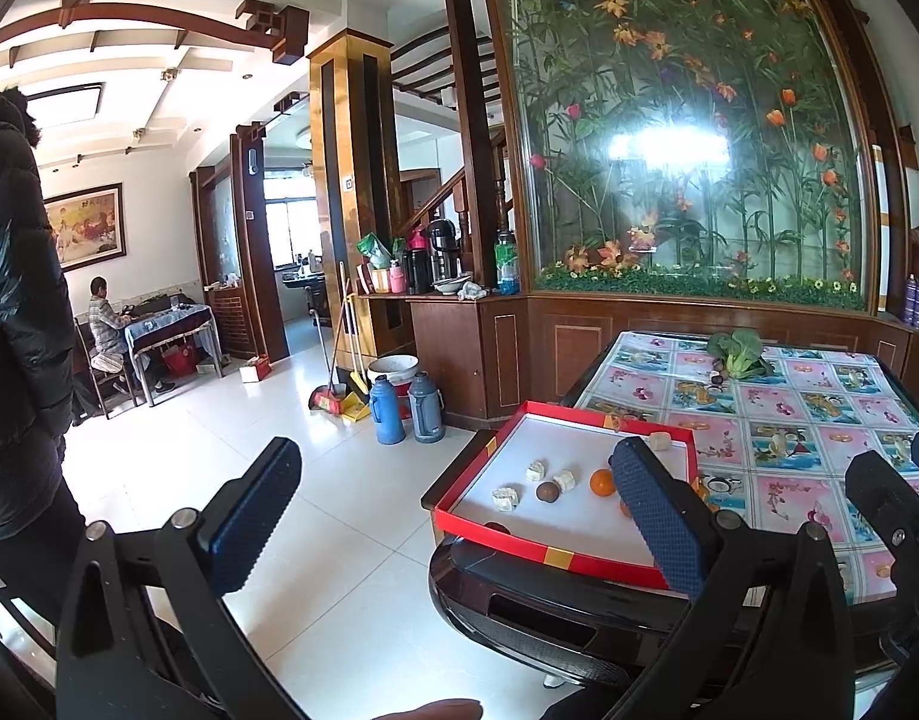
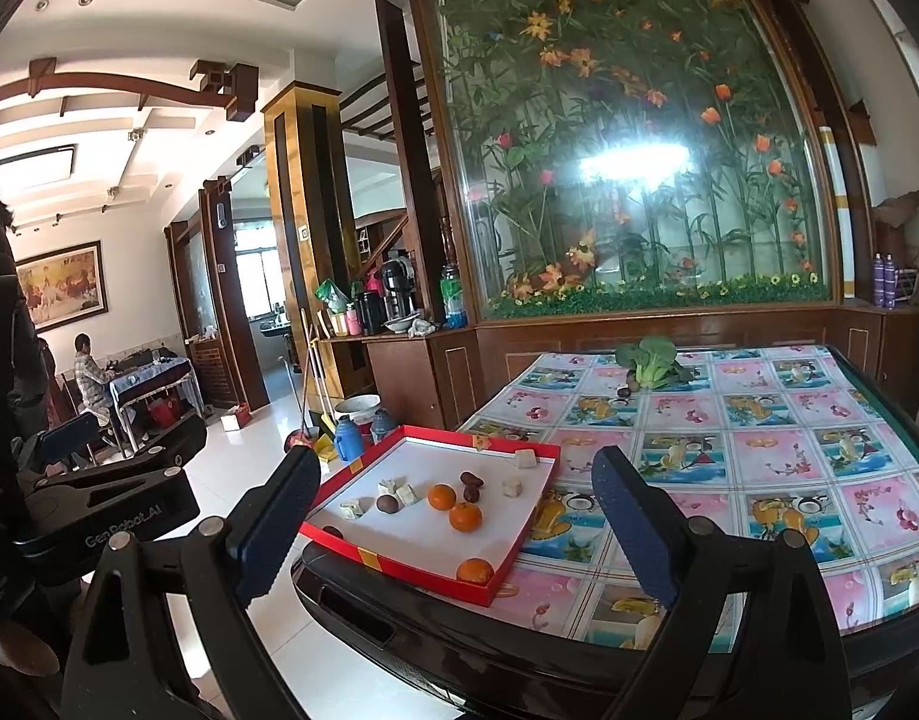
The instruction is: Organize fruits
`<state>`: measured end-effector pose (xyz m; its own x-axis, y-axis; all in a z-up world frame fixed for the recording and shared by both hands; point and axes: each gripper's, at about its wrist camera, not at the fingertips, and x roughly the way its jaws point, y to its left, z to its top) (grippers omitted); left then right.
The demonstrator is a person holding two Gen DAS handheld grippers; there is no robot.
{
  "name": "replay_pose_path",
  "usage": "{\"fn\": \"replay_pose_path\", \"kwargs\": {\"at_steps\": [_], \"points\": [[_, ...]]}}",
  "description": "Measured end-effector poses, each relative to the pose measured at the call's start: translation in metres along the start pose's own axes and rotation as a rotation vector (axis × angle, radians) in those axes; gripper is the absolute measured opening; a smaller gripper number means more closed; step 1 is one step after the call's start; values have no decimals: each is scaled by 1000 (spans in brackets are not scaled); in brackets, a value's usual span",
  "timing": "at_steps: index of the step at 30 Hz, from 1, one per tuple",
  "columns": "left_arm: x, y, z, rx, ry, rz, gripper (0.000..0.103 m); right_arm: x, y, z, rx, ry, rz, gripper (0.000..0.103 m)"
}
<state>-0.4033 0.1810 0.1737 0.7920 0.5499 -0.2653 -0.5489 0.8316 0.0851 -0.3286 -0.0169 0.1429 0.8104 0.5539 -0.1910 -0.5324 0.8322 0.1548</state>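
Observation:
A red tray (image 2: 423, 573) with a white floor sits on the near left corner of the table. It holds three oranges (image 2: 465, 516), a brown round fruit (image 2: 387, 504), dark dates (image 2: 471, 479) and several white chunks (image 2: 406, 493). My right gripper (image 2: 456, 522) hovers open just short of the tray, holding nothing. My left gripper (image 1: 456, 516) is open too, off the table's left corner. Its right finger (image 1: 657, 516) hides part of the tray (image 1: 495, 537). One orange (image 1: 602, 482) and the brown fruit (image 1: 547, 491) show beside that finger.
A leafy green vegetable (image 2: 648, 363) and a small dark fruit (image 2: 624, 391) lie at the far side of the floral tablecloth (image 2: 759, 450). Two thermos flasks (image 1: 426, 405) and brooms stand on the floor left of the table. A person in a black jacket (image 1: 15, 300) stands at far left.

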Motion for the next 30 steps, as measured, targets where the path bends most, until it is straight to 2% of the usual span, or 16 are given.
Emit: {"fn": "replay_pose_path", "kwargs": {"at_steps": [30], "points": [[-3,-8,-7,8,8,-15,103,1,2,1,-7,10,-1,94]]}}
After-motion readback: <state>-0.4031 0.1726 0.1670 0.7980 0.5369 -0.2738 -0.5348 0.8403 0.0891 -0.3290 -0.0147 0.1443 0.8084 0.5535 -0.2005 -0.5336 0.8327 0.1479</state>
